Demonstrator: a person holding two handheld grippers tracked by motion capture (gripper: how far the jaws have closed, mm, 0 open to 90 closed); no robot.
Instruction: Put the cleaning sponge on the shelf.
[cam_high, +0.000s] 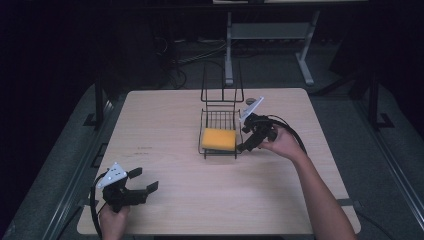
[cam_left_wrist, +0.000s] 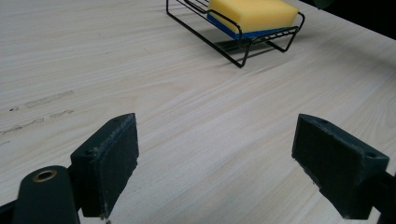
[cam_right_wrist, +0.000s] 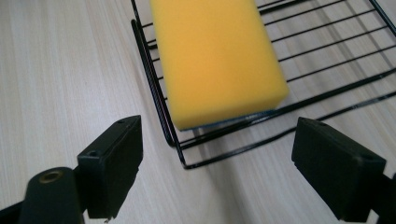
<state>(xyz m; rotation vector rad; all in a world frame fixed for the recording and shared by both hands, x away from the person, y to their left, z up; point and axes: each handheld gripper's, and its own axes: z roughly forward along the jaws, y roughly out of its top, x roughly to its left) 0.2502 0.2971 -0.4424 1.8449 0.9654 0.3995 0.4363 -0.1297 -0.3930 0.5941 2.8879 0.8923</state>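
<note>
A yellow sponge (cam_high: 218, 139) with a blue underside lies in the near end of a black wire rack (cam_high: 220, 120) at the table's middle. My right gripper (cam_high: 243, 146) hovers just right of the rack's near corner, open, with nothing between its jaws. In the right gripper view the sponge (cam_right_wrist: 215, 58) and the rack's corner (cam_right_wrist: 180, 149) lie just beyond my right gripper (cam_right_wrist: 217, 168). My left gripper (cam_high: 144, 181) is open above the table's near left. In the left gripper view my left gripper (cam_left_wrist: 217, 168) stands over bare wood, with the sponge (cam_left_wrist: 252, 14) and rack (cam_left_wrist: 233, 44) farther off.
The light wooden table (cam_high: 165, 130) has faint marks (cam_high: 145, 148) left of the rack. The rack has a tall wire back (cam_high: 222, 85) at its far end. A metal frame leg (cam_high: 229, 47) and cables lie on the dark floor beyond the table.
</note>
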